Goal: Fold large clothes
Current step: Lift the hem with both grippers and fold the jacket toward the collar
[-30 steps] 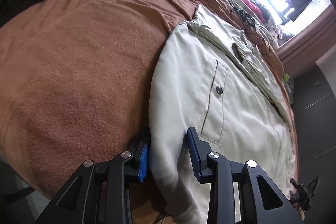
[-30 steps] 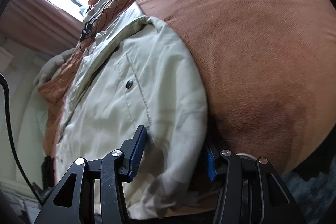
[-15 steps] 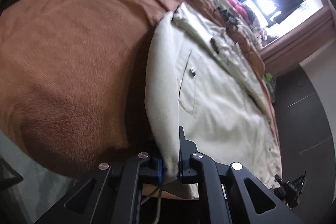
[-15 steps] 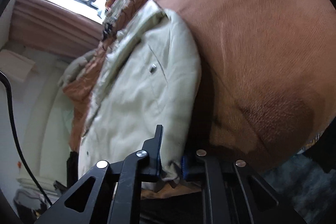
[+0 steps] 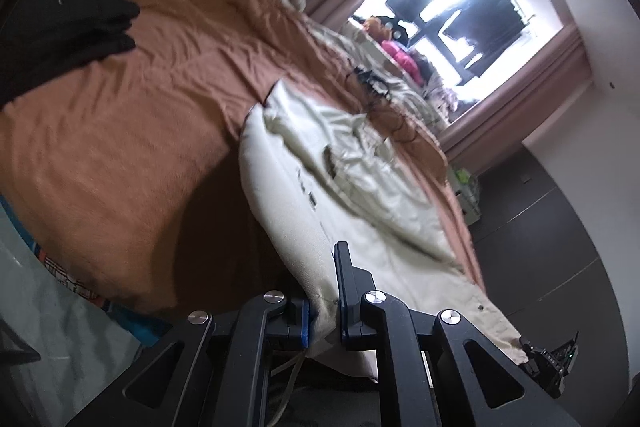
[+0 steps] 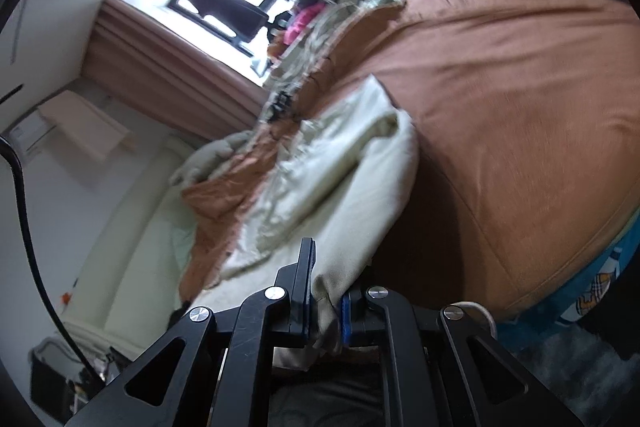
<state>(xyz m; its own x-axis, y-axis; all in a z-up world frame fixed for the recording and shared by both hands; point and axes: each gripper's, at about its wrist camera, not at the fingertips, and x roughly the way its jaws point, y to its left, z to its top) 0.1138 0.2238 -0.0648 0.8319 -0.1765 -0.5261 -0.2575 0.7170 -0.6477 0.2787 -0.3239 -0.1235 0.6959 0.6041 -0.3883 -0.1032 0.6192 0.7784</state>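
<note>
Cream jacket (image 5: pixel 280 163): my left gripper (image 5: pixel 323 311) clamps its hem, frame bottom.
Right gripper (image 6: pixel 325 307): I'm pinching that hem too.
Bed (image 5: pixel 120 131): brown blanket, jacket's far end.

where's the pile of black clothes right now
In the left wrist view the black clothes lie at the far upper left on the brown blanket, well apart from the cream jacket; the right wrist view doesn't show them.

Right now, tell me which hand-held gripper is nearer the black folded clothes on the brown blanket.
Left. The left hand-held gripper sees the black folded clothes on its side; the right hand-held gripper sees none.
</note>
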